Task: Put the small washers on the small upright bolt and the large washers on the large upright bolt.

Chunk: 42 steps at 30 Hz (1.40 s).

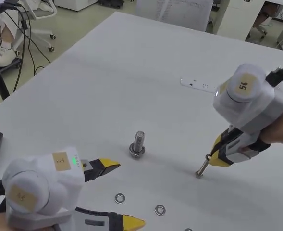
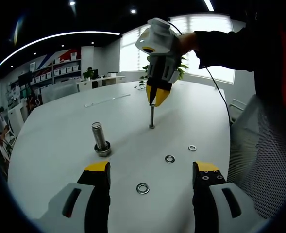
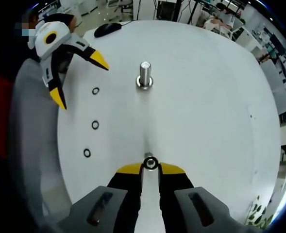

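Head view first: the left gripper [image 1: 121, 194] sits low at the bottom left with its yellow-tipped jaws spread wide and nothing between them. Over on the right, the right gripper [image 1: 218, 156] is pinched onto the top of the small bolt [image 1: 202, 167], which leans a bit with its foot on the white bench [image 1: 107, 72]. The large bolt [image 1: 138, 144] stands upright on its own about mid-bench, between the two grippers. Three washers [image 1: 119, 198] lie flat and loose on the bench in a row near the bottom edge, just in front of the left gripper's tips, none of them on a bolt. A pale flat strip [image 1: 196, 85] lies further back, well apart from all that.

Left gripper view: its own jaws come up from the bottom far apart and empty, with one washer on the bench right between the tips and the other two a little beyond, off to the right. The large bolt is ahead on the left, with a wider ring at its base; I can't tell if that's the bolt head or a washer. The right gripper comes down from above, closed on the small bolt, which looks pretty much vertical from here.

Right gripper view: its jaws are closed tight around the small bolt's upper end. The large bolt stands straight ahead, and the three washers run in a line to the left, beside the wide-open left gripper.
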### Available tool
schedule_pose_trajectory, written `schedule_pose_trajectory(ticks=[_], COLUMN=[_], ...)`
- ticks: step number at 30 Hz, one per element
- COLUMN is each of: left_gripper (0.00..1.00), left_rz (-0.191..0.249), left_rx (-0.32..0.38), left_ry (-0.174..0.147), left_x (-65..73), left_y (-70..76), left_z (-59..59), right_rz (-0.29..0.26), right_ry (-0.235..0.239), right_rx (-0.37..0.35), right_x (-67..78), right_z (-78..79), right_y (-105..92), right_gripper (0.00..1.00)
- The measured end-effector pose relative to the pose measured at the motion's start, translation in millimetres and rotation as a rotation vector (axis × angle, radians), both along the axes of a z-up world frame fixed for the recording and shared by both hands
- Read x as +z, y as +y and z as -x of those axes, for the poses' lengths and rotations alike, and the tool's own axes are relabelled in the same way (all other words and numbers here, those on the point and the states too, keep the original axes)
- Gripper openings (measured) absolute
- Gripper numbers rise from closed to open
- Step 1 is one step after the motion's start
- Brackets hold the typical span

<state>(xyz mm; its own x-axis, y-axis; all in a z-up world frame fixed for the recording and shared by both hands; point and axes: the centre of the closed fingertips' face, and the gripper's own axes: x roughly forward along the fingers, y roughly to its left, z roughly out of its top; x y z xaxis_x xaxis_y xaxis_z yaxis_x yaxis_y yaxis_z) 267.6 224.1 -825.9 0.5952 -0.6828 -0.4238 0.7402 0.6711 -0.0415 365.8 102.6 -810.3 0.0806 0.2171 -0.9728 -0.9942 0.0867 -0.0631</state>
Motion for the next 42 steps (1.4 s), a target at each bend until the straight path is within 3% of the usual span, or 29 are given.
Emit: schedule_pose_trajectory(ticks=[15,42], left_gripper=[0.68,0.68], left_rz=[0.002,0.005], left_rx=[0.009,0.016], left_ry=[0.003,0.006], left_x=[-0.8,-2.6], left_y=[3.3,5.7], left_z=[-0.5,0.6], right_rz=[0.006,0.013], right_ry=[0.014,0.052], right_rx=[-0.003,-0.016], right_x=[-12.5,-57.6], right_z=[-1.8,3.9], right_y=[1.9,6.2], right_gripper=[0.14,0.14])
